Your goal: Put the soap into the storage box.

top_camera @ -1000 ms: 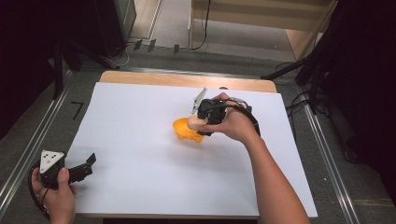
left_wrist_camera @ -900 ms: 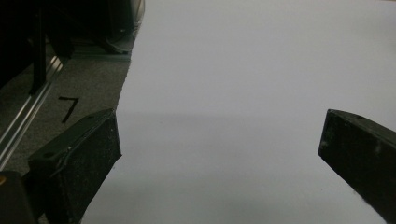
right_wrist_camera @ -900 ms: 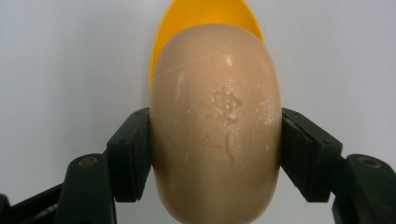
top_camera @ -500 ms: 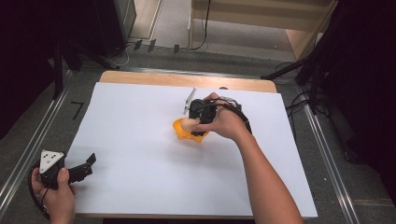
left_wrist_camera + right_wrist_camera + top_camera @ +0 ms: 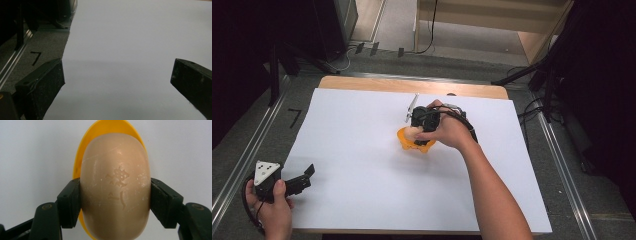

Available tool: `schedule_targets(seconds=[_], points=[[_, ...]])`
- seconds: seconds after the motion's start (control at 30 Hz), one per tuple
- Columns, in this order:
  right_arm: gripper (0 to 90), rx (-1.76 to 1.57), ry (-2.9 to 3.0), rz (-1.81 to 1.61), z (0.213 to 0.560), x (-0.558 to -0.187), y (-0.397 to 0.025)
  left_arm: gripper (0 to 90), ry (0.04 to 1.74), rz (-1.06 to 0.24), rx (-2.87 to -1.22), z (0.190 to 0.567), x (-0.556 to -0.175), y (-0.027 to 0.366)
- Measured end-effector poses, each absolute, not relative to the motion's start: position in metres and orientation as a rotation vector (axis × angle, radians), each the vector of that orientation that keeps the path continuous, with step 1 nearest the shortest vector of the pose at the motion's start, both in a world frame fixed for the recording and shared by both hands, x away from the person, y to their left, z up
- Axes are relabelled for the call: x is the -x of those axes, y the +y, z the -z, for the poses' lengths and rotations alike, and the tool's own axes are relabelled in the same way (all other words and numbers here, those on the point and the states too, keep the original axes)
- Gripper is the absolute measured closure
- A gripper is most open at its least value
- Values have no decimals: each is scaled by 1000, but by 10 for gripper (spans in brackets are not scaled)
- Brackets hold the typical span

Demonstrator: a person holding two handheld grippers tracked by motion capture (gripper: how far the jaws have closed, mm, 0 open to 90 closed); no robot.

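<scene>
A beige oval bar of soap (image 5: 115, 187) with a stamped mark sits between the jaws of my right gripper (image 5: 115, 202), which press on both of its sides. Under it lies a yellow-orange soap dish (image 5: 82, 165) on the white sheet; whether the soap rests in it or hangs just above I cannot tell. From above, the right gripper (image 5: 417, 131) points down at the orange dish (image 5: 405, 139) in the middle of the table. My left gripper (image 5: 302, 181) stands open at the table's front left corner, its jaws (image 5: 117, 82) wide apart over bare white paper.
A white sheet (image 5: 357, 165) covers the wooden table (image 5: 362, 82). Metal rails (image 5: 242, 160) run along both sides over grey floor, where a black mark (image 5: 36, 57) is taped. Dark equipment and cables stand beyond the far edge.
My right hand has shifted a little left and forward over the dish with the soap. The left gripper has stayed where it was.
</scene>
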State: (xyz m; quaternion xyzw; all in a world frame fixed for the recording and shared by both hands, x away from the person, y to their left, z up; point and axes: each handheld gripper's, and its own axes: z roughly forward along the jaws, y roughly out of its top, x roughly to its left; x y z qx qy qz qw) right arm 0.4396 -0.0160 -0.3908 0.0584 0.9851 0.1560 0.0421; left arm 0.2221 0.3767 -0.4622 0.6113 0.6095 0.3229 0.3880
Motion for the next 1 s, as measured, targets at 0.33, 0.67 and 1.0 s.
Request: schedule_targets(seconds=[0.33,0.67,1.0], points=[[330,-195,3031,-504,394,-444,-14,0,1550,-818,-1554,462,-222,377],[326,-210,3039,-515,394,-444,-15,0,1552,-814,-1552,462,-222,378],[315,-206,3032,-512,393,-445,-16,0,1552,-811,-1549,462,-222,378]])
